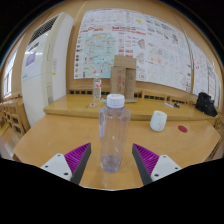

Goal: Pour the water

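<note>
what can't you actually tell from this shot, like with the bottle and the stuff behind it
- Water bottle, gripper view: stands between the fingers; its base falls below the view, and its water level is not readable.
- Gripper: whether the pads touch the bottle is unclear.
- White cup: contents hidden by its wall.
- Wall posters: print too small.
- Second bottle: too small for detail.

You have a brown cardboard box [123,76] at twelve o'clock on the far wooden table [80,106]. A black bag [205,103] sits at three o'clock, and large printed wall posters [130,40] hang behind the box.
</note>
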The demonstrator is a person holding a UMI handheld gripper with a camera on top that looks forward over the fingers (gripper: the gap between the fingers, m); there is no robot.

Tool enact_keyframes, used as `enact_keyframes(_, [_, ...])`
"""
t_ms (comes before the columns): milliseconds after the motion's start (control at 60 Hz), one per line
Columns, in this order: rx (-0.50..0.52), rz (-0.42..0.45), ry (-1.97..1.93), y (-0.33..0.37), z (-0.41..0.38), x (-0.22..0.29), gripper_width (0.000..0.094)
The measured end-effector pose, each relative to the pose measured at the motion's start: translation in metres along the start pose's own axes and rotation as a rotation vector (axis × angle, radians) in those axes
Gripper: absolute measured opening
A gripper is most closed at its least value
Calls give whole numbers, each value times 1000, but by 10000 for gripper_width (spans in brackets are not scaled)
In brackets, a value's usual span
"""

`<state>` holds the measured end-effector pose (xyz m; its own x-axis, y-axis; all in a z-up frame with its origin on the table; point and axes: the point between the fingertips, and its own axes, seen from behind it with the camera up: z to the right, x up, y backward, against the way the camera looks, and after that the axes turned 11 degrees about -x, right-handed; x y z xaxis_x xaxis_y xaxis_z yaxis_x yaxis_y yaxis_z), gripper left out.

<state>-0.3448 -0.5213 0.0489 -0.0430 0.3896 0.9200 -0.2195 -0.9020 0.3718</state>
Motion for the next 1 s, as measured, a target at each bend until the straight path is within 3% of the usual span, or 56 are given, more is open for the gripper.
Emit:
enact_keyframes(67, [-7,31,-18,-25,-11,11,831])
enact_keyframes(167, [-19,51,-25,-51,-12,16,716])
enact_keyframes(233, [-22,53,-26,-59,-11,12,529])
enact_keyframes(317, [-15,86,-28,-59,-13,16,486])
enact_keyframes(467, [6,122,28,-60,-16,18,289])
enact_keyframes(717, [127,141,-21,-42,-28,47,289])
enact_keyframes(867, [260,189,-242,-25,-22,125,289])
enact_keyframes(1000, [469,211,-558,-21,-8,214,287])
